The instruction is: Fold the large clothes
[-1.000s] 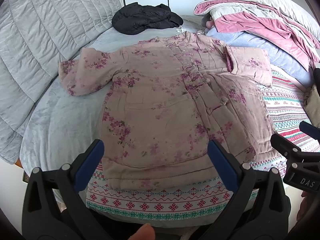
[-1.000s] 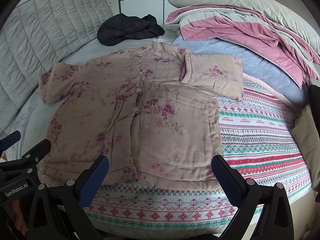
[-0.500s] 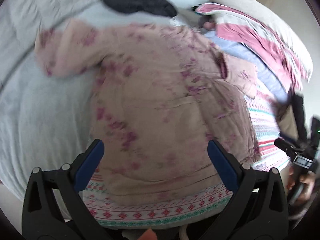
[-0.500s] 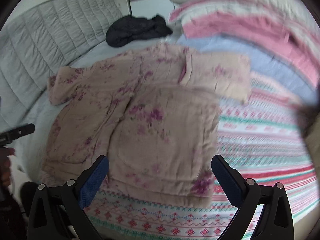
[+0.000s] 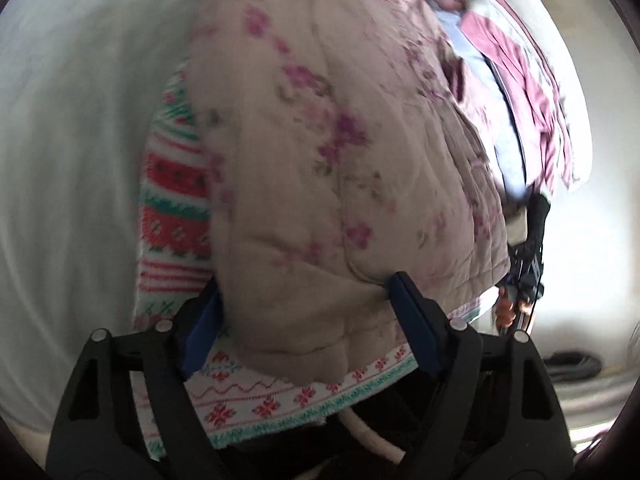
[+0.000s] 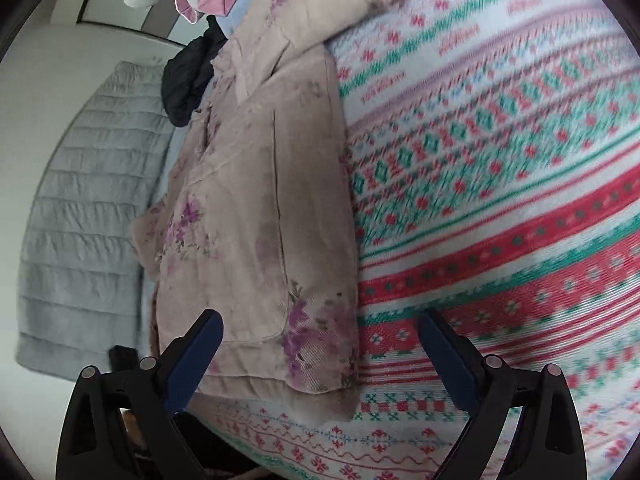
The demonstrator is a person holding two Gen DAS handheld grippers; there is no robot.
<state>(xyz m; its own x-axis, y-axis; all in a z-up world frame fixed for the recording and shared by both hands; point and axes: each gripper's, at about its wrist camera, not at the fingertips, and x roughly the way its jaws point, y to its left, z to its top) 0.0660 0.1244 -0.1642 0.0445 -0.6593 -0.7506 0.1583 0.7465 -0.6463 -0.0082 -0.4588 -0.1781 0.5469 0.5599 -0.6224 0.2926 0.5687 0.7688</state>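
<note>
Quilted pink fabric now fills both wrist views: a second ago you were looking across the whole floral jacket point(image 5: 320, 152) spread on the bed, and you have since dropped both tools down to its hem. The jacket lies flat on the patterned blanket point(image 6: 500, 200), its far end running off toward 12 o'clock, where the black garment point(image 6: 188, 76) and the heap of pink bedding point(image 5: 528, 80) sit.

Your left gripper point(image 5: 308, 320) has just been closing, and the jacket's near corner bulges up between its jaws; both blue pads point(image 5: 412, 328) meet the cloth, though whether they pinch it firmly yet is hard to tell through the blur. Your right gripper point(image 6: 320, 352) is wide, straddling the other hem corner, with cloth near the pad at 9 o'clock and only blanket by the pad at 3 o'clock.

Judging by this, you are taking the two bottom corners to fold the hem up toward the collar. The right side looks not yet gripped.
</note>
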